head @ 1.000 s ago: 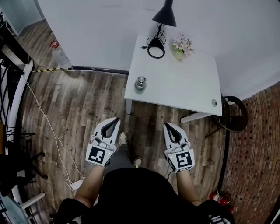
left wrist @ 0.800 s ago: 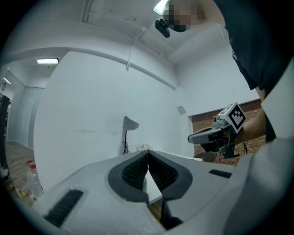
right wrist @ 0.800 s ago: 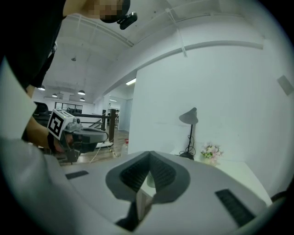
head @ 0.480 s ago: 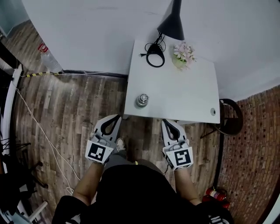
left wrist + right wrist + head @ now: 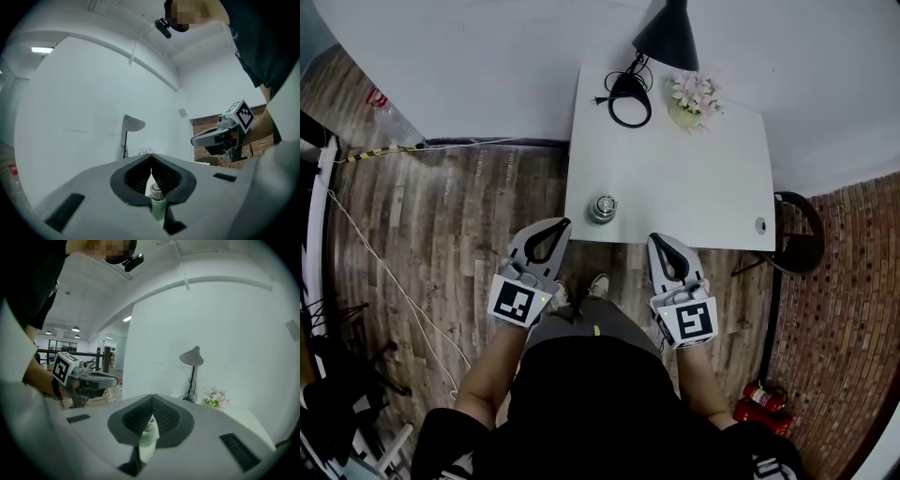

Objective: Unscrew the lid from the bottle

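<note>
Head view: a white tabletop [image 5: 694,187] stands against a white wall, on a wood-plank floor [image 5: 441,216]. The bottle [image 5: 602,208] stands upright near the tabletop's front edge, towards its left corner, with the lid [image 5: 603,202] in place. A black lamp [image 5: 667,37] and a small pot of flowers [image 5: 694,98] sit at the far edge, well apart from the bottle. The left tool [image 5: 565,224] is held just short of the front edge, below and left of the bottle and not touching it. The right tool [image 5: 656,238] is held at the same edge, to the bottle's right and also clear of it. Left gripper view: the left tool [image 5: 151,157] has its jaws closed tip to tip with nothing clamped. The bottle [image 5: 158,206] shows through the hollow behind the tips, standing beyond them, lid [image 5: 155,189] uppermost. The right tool [image 5: 194,139] is seen level at the right. Right gripper view: the right tool [image 5: 152,396] likewise has its jaws together and empty. The bottle [image 5: 147,436] appears beyond, through the hollow; the left tool [image 5: 115,379] is at the left.
</note>
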The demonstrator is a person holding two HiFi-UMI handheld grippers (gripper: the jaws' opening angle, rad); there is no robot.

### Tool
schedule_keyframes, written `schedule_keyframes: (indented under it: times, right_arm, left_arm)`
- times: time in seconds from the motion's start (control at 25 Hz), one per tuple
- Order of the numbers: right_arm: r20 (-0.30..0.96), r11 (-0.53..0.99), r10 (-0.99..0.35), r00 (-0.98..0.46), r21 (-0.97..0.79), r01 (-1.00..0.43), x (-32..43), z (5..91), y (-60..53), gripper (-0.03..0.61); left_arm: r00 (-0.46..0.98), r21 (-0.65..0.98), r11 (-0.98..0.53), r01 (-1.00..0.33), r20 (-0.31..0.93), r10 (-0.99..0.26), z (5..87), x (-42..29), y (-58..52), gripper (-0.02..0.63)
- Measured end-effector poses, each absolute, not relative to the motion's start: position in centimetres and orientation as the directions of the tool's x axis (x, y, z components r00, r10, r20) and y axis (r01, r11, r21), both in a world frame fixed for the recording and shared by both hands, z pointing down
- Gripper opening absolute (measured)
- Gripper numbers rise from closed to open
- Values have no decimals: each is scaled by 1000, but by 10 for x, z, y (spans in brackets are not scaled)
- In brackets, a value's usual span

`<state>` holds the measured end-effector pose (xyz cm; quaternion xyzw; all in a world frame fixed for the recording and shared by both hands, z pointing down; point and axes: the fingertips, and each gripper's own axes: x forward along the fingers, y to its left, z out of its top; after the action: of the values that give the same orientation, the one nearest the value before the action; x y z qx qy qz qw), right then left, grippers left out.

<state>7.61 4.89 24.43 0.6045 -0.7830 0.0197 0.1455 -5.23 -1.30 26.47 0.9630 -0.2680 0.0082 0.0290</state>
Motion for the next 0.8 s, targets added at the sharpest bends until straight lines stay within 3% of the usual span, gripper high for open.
schedule_keyframes:
  times: [0.4, 0.64, 0.68, 0.72, 0.8]
  right_arm:
    - [295, 340, -908, -298, 105, -934, 95, 280, 20, 12]
    - [332, 415, -868, -368, 81, -906, 89, 320, 7, 15]
    - [337, 430, -860, -382, 76, -900, 87, 327, 4, 25]
    - [342, 443, -853, -395, 72, -894, 86, 333, 1, 46]
    - [349, 466, -839, -418, 63, -883, 83, 343, -5, 117]
  left_arm:
    - [847, 93, -843, -530, 106, -521, 310, -22, -25, 23]
    - [882, 149, -872, -467, 150, -447, 364, -2, -21, 30]
    - [886, 164, -874, -458, 163, -434, 375, 3, -22, 73]
    - [891, 180, -876, -447, 174, -419, 386, 8, -22, 168]
    - [904, 192, -887, -420, 178, -389, 403, 22, -25, 248]
